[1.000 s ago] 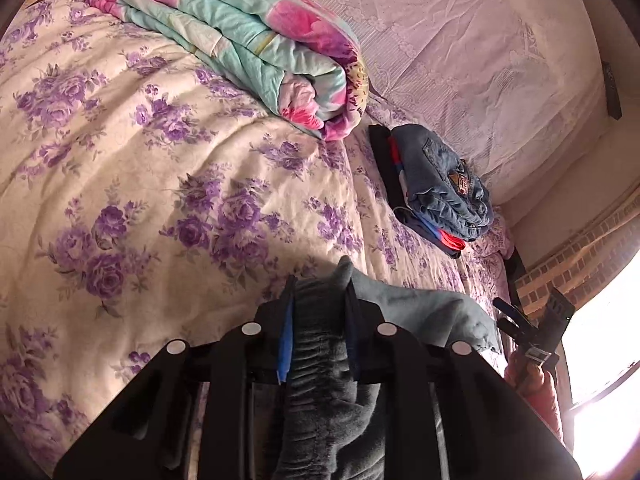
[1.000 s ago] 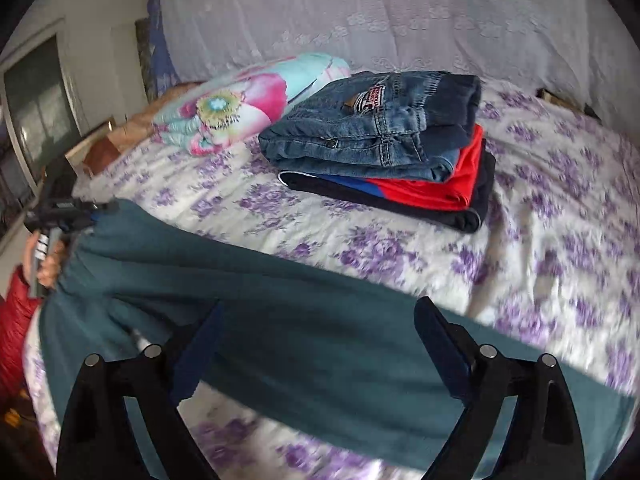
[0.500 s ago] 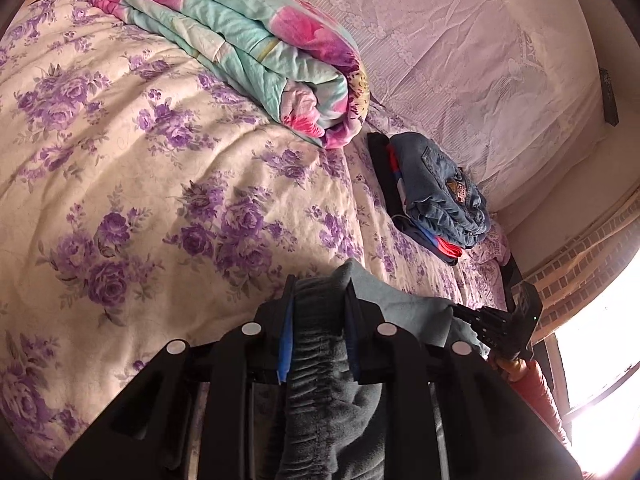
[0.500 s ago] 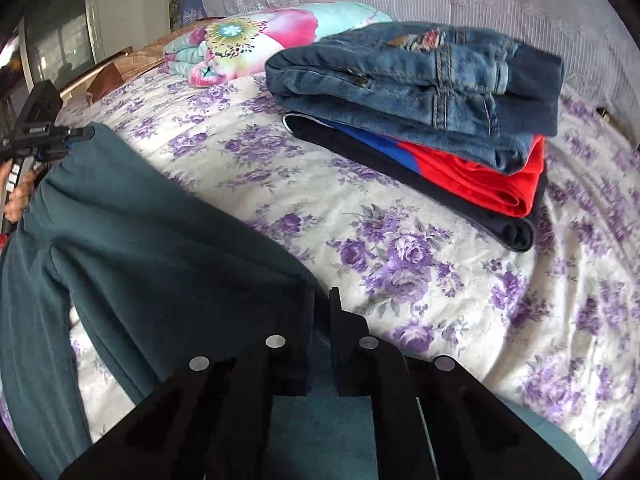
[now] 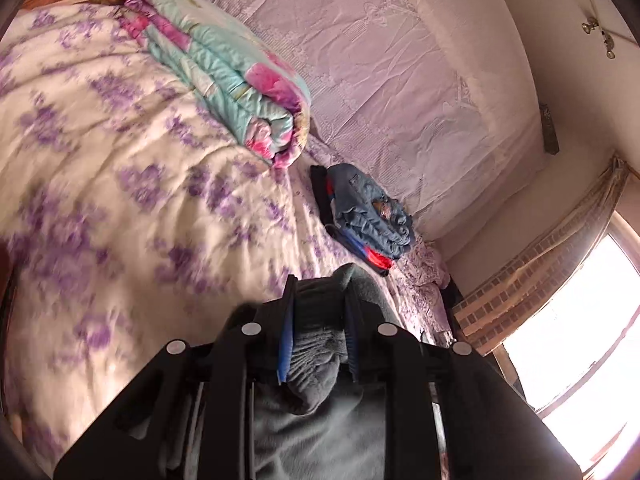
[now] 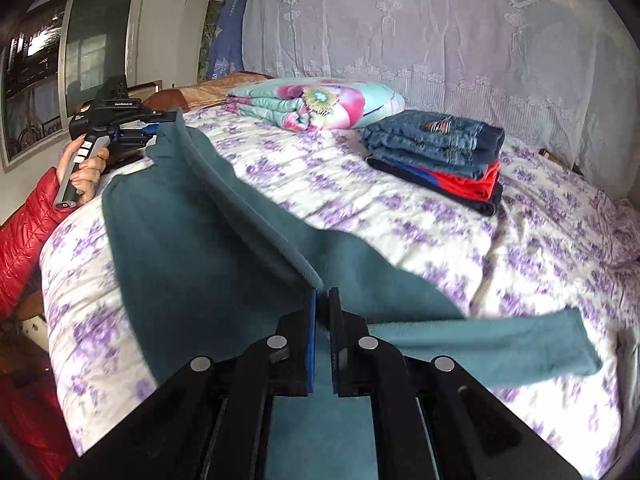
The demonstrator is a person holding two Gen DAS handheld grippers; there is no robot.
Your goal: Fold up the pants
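teal fleece pants (image 6: pixel 192 236) lay spread over the floral bed (image 6: pixel 500 248), lifted into a taut ridge between both grippers, one leg trailing right. left gripper (image 5: pixel 320 300) clamped on bunched elastic waistband; right gripper (image 6: pixel 323 296) pinched shut on the fabric fold. soft, matte, creased.

Little can be read. The left gripper (image 6: pixel 166 117), beside the pants (image 6: pixel 200 240), carries a small white line of print on its top, too small to make out. The jeans (image 6: pixel 436 140) bear a blurred patch.
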